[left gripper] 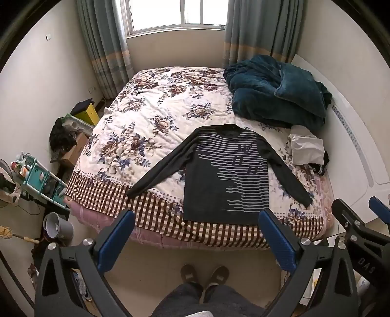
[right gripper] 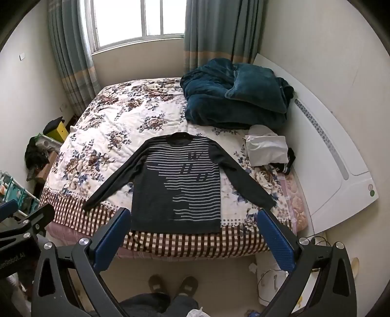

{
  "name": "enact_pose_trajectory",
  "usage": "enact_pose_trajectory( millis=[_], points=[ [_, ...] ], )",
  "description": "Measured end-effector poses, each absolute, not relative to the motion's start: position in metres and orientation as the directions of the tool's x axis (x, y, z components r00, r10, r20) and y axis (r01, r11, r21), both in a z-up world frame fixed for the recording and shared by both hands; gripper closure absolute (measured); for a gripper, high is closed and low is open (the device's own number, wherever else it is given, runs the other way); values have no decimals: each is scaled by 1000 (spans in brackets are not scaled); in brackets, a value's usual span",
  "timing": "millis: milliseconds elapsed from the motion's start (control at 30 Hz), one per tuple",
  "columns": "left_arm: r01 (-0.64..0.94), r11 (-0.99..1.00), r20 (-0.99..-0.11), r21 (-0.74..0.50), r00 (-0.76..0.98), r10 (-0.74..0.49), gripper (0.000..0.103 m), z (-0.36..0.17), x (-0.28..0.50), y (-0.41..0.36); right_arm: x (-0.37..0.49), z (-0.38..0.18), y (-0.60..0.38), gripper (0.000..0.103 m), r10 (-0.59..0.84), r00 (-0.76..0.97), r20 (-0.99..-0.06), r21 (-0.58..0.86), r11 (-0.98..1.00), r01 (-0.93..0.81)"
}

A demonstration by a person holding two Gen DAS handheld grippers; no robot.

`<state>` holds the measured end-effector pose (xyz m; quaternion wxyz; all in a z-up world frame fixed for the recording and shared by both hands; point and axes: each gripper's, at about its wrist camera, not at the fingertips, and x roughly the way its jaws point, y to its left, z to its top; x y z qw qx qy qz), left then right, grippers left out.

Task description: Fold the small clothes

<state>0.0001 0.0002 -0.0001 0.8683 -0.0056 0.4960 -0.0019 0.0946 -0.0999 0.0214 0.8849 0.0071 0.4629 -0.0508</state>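
**Both grippers up and wide open, sweater waiting on the bed**

Left gripper (left gripper: 196, 240) is held up in the air off the foot of the bed (left gripper: 156, 219), blue fingers (left gripper: 116, 240) spread wide with nothing between them. Same deal with the right gripper (right gripper: 195, 237), jaws wide apart and empty, hanging just beside the left one.

What they're facing is a dark long-sleeve sweater (left gripper: 219, 180) with pale stripes, laid flat and face up near the foot of the bed on a flowery quilt (left gripper: 136, 117), hem toward the person, collar toward the window (left gripper: 178, 12), both sleeves angled out and down. Neither gripper touches it.

Further back there's a heaped teal blanket (left gripper: 273, 92) by the white headboard (left gripper: 351, 136), and a crumpled white garment (left gripper: 307, 148) just beside the sweater's right-hand sleeve. Person's slippers (left gripper: 204, 273) are on the floor below.
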Motion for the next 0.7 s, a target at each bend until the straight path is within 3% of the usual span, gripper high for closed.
enact_pose_trajectory(
  millis=[700],
  points=[
    [-2, 1000, -857, -4, 515, -2, 0, 3, 4, -8, 92, 24, -102, 0, -79, 569, -819, -30, 995, 96]
  ],
)
